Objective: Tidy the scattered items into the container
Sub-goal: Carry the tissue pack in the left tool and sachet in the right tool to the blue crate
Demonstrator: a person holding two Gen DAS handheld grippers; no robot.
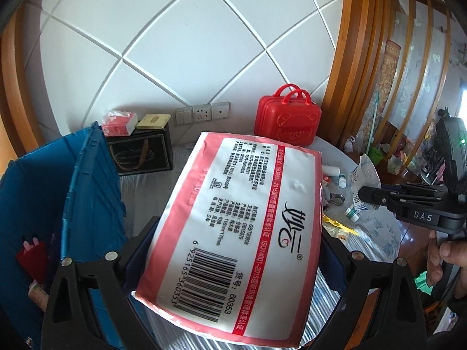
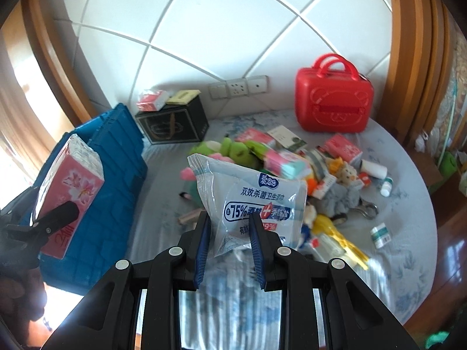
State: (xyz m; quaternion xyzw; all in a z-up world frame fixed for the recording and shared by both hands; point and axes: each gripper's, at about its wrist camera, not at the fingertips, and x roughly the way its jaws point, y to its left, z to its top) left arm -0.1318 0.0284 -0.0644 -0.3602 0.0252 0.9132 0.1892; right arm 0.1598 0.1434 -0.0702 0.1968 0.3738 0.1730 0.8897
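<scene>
Left gripper [image 1: 233, 250] clamped tissue pack [image 1: 233, 233] above counter, beside blue container [image 1: 87, 180]. Right gripper [image 2: 230, 221] pinched wipes packet [image 2: 251, 198], apparently by lower edge. Judgement: clear container rim, release low inside.

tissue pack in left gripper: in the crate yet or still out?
Out. The tissue pack is clamped in the left gripper, raised beside the blue crate, its wall showing behind it; it is not inside.
</scene>
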